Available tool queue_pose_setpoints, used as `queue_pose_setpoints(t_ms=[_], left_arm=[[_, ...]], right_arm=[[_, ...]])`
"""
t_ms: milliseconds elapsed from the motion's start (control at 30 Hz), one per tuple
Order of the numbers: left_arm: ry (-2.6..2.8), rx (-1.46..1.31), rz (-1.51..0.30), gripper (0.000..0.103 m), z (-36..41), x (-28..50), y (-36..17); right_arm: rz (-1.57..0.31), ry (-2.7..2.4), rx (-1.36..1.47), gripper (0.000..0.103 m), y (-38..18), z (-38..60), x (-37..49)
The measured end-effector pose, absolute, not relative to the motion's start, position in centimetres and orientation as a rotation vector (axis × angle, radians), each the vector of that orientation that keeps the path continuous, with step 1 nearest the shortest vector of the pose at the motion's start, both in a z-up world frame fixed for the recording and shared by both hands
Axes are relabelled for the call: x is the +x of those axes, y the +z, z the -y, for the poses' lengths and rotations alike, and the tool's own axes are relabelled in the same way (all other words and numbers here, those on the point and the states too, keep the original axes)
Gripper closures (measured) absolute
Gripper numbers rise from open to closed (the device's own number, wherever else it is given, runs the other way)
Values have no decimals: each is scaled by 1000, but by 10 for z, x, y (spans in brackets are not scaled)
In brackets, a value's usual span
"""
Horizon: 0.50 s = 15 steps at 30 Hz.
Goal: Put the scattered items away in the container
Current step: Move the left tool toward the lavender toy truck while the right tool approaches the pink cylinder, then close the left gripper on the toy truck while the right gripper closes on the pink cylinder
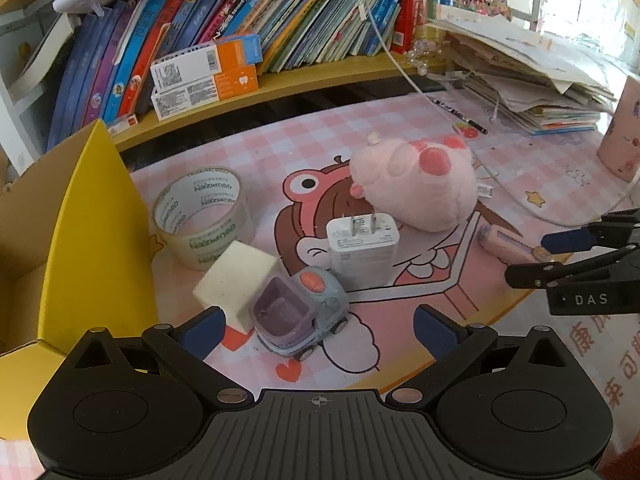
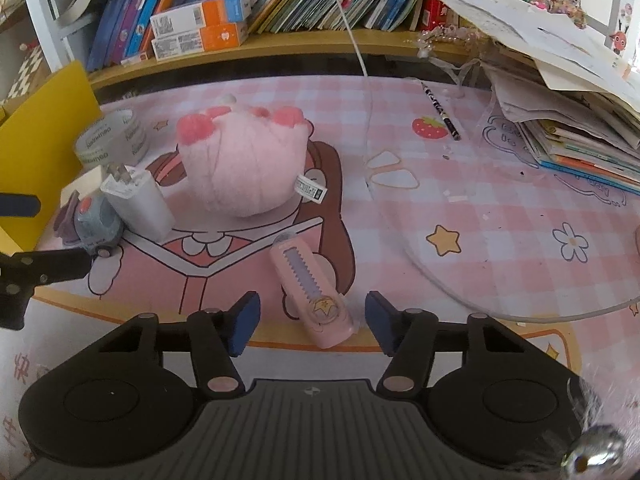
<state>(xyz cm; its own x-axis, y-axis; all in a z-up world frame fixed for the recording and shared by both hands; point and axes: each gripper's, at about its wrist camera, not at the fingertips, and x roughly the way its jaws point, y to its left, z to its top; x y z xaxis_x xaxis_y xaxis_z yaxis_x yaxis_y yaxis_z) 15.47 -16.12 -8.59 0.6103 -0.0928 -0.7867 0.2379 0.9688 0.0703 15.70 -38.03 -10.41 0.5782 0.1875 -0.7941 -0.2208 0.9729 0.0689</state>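
Observation:
My left gripper (image 1: 318, 330) is open, its fingers on either side of a small blue toy car (image 1: 300, 312) on the pink mat. Behind the car lie a white foam block (image 1: 236, 280), a white charger plug (image 1: 362, 252), a roll of clear tape (image 1: 202, 216) and a pink plush toy (image 1: 416, 182). The yellow cardboard box (image 1: 92, 240) stands open at the left. My right gripper (image 2: 312, 322) is open around the near end of a pink utility knife (image 2: 310, 292). The right gripper also shows in the left wrist view (image 1: 560, 256).
A yellow shelf of books (image 1: 240, 20) runs along the back. A stack of papers and books (image 2: 560, 112) sits at the right rear. A white cable (image 2: 400, 216) crosses the mat. A pencil (image 2: 440, 110) lies near the back. A pink cup (image 1: 622, 136) stands far right.

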Motion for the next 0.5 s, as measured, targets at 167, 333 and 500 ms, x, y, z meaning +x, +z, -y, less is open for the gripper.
queue_pose_setpoints(t_ms=[167, 333, 500], left_arm=[[-192, 189, -905, 3, 164, 165, -96], [-192, 206, -907, 8, 165, 167, -100], [-205, 184, -926, 24, 165, 163, -95]], right_arm=[[-917, 250, -90, 58, -104, 372, 156], [-913, 249, -105, 66, -104, 370, 154], [-912, 243, -107, 67, -104, 369, 153]])
